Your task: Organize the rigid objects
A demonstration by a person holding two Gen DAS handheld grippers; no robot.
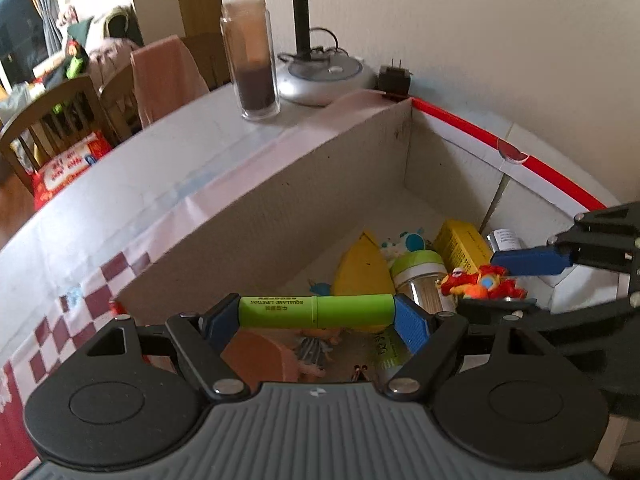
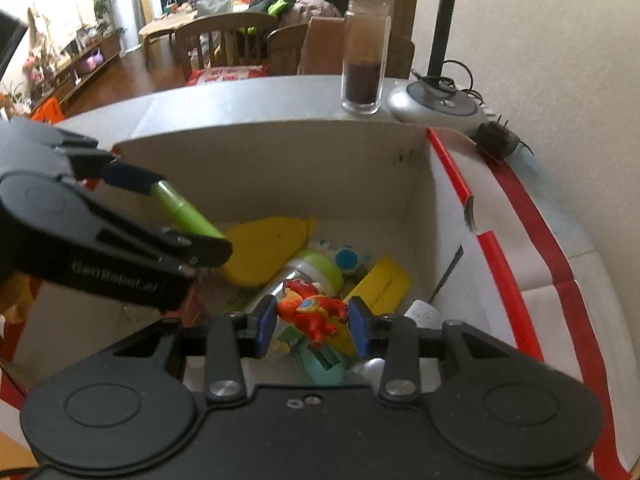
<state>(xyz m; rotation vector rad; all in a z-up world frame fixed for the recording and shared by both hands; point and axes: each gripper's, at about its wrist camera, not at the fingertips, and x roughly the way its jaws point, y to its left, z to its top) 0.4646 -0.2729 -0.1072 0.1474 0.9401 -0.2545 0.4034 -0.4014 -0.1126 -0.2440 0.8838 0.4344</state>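
Note:
My left gripper (image 1: 316, 314) is shut on a green lipstick tube (image 1: 316, 311), held end to end between its blue pads over the open cardboard box (image 1: 280, 208). It also shows in the right wrist view (image 2: 184, 210). My right gripper (image 2: 312, 322) holds a red and orange toy figure (image 2: 316, 312) between its pads above the box's contents; the toy also shows in the left wrist view (image 1: 482, 284). Inside the box lie a yellow wedge (image 2: 264, 248), a green-lidded jar (image 2: 316, 268) and a yellow carton (image 2: 380, 284).
A tall glass jar with dark contents (image 2: 364, 60) and a lamp base (image 2: 436, 104) with a power adapter (image 2: 496, 138) stand behind the box by the wall. Chairs (image 2: 224, 40) and a checked tablecloth (image 1: 52, 332) lie to the left.

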